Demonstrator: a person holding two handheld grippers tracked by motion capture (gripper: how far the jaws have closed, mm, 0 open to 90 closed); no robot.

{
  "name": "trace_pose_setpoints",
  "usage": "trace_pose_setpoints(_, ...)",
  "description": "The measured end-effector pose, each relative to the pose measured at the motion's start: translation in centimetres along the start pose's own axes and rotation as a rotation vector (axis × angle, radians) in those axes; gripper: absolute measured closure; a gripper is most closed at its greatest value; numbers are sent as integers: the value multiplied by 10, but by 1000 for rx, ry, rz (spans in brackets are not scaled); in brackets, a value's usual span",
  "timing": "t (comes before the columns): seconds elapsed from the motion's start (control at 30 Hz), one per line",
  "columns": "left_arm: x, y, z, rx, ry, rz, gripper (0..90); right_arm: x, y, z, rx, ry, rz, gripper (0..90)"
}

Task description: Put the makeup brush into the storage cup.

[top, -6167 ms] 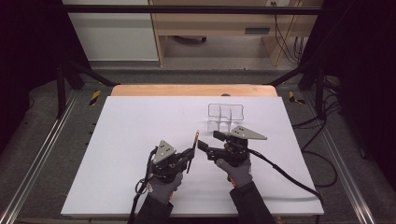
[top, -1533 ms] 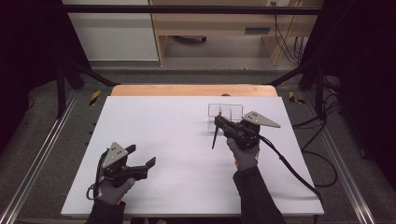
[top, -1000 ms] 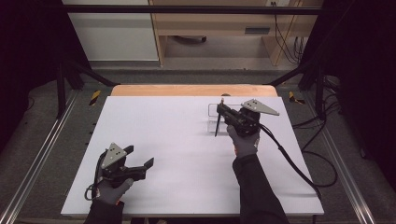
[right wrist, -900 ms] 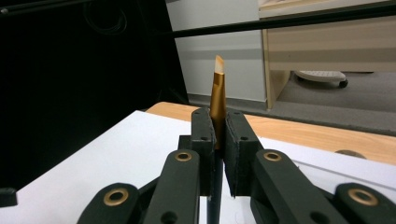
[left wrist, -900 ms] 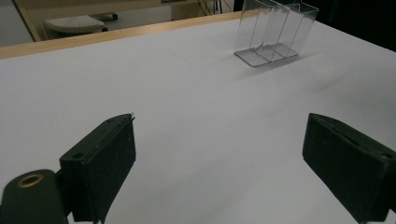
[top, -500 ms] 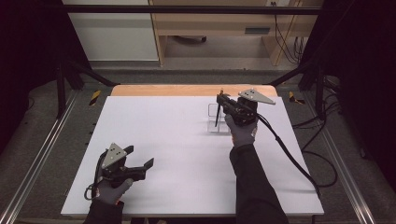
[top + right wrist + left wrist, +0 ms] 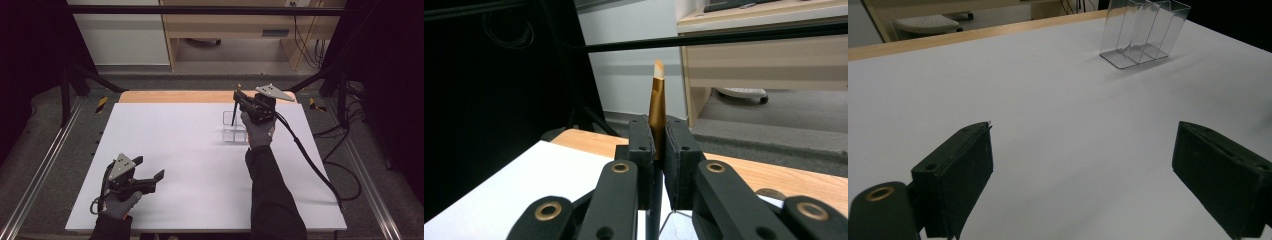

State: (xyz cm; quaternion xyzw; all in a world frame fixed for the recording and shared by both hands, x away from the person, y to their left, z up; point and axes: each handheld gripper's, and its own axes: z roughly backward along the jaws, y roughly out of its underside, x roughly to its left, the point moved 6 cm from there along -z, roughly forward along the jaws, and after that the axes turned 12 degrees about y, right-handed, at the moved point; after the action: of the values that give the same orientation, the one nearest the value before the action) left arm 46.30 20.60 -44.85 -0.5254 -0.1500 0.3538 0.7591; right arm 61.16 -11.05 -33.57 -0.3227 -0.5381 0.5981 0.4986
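**Brush held upright over the clear organizer**

The right gripper (image 7: 239, 100) is clamped on a slim makeup brush (image 7: 657, 107), its jaws pressed narrowly against the gold ferrule just below the pale tip. The brush stands almost vertical in the grip, tip above the jaws and dark handle hanging below them, and that handle end points down at the clear compartmented organizer (image 7: 234, 126) directly beneath the gripper. Holding it upright like this looks meant to let the handle drop straight into one of the narrow slots; which slot it lines up with cannot be told. The handle end appears to be at or just above the organizer's rim.

The left gripper (image 7: 150, 181) rests low on the white table (image 7: 175, 150), well apart from the organizer and on the near side of it, with its jaws spread wide and nothing between them. It seems parked out of the way, since the placement needs one hand.
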Motion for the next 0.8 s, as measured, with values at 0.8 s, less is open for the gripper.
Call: trace_pose_setpoints(0.8,1,-1,2,-5,4,4,87,-7,-6,-33,4,61,5,837)
